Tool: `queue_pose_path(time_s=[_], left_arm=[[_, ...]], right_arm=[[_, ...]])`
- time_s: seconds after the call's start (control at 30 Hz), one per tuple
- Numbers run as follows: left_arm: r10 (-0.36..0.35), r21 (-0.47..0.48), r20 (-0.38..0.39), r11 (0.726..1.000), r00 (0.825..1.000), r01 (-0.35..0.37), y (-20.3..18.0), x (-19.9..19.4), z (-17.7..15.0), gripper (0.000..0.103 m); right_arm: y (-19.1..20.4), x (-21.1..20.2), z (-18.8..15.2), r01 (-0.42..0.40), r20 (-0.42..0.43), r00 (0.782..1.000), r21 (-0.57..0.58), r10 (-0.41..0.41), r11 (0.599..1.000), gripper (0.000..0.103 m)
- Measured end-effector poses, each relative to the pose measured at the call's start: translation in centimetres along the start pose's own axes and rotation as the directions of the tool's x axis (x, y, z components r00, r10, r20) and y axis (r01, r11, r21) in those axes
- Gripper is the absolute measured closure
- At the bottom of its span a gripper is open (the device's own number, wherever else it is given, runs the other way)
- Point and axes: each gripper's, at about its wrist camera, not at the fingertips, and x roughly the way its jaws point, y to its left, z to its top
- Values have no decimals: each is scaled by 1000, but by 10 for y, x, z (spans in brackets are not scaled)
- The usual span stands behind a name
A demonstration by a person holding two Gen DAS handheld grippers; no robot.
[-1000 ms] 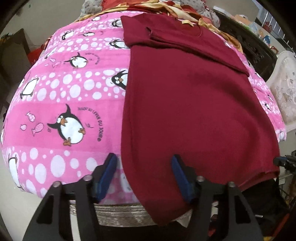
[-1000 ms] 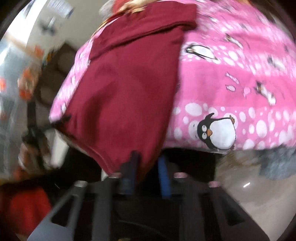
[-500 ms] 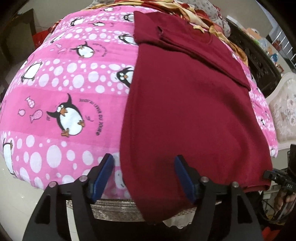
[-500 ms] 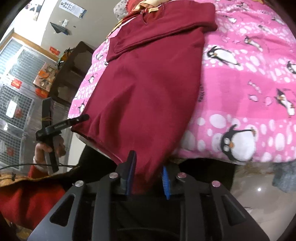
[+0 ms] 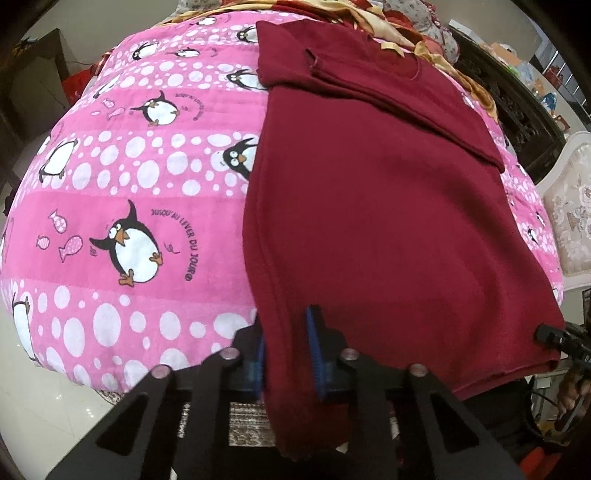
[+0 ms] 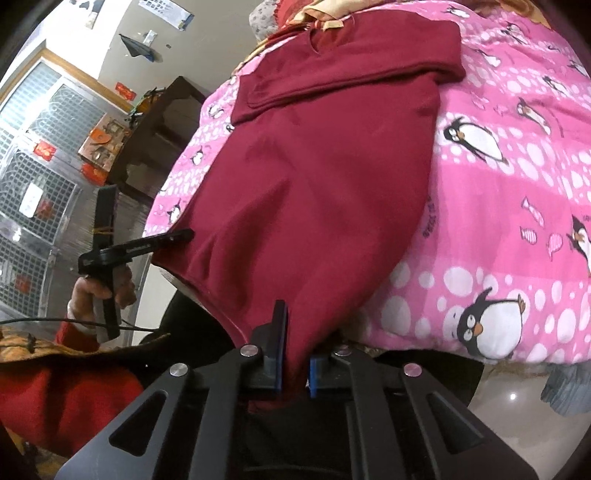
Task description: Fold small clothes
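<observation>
Looking along your left gripper [image 5: 286, 354], you see its fingers pinching the near corner of the red shirt [image 5: 388, 221], which lies flat on the pink penguin blanket [image 5: 122, 192]. The pinched hem hangs down out of sight. Along your right gripper [image 6: 293, 354], the fingers pinch the other near corner. You look ready to lift both corners and carry them toward the collar. The collar end is hard to see.

shirt [image 5: 369, 221] hem corner buried between left gripper [image 5: 286, 354] jaws, other corner same in right gripper [image 6: 293, 354], blanket [image 5: 110, 206] under shirt covered, bed's far end cut off at top, wall papers [image 6: 162, 11] too small to read
</observation>
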Motion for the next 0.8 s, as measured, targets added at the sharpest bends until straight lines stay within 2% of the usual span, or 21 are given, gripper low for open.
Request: queue_pose_path(time_s=[0.07, 0.2, 0.3, 0.43, 0.57, 0.8], left_arm=[[-7, 1, 5, 1000, 1000, 7, -2, -3, 3, 92], [-29, -1, 35, 1000, 999, 29, -2, -15, 11, 93], [-48, -8, 77, 999, 996, 49, 2, -28, 20, 93], [-104, -69, 149, 991, 983, 115, 12, -43, 39, 94], [-130, -117, 207, 981, 970, 157, 22, -51, 64, 94], [-107, -124, 271, 982, 957, 145, 19, -58, 97, 94]], right_arm=[[1, -4, 3, -12, 20, 1000, -2, 12, 1000, 85], [1, -17, 15, -46, 77, 996, 2, 45, 999, 86], [1, -23, 24, -47, 113, 992, -4, 47, 999, 87], [0, -32, 39, -39, 171, 984, -13, 40, 999, 87], [-4, -44, 59, -52, 248, 967, 4, 49, 999, 87], [-9, -59, 87, -45, 393, 919, 44, 24, 998, 87]])
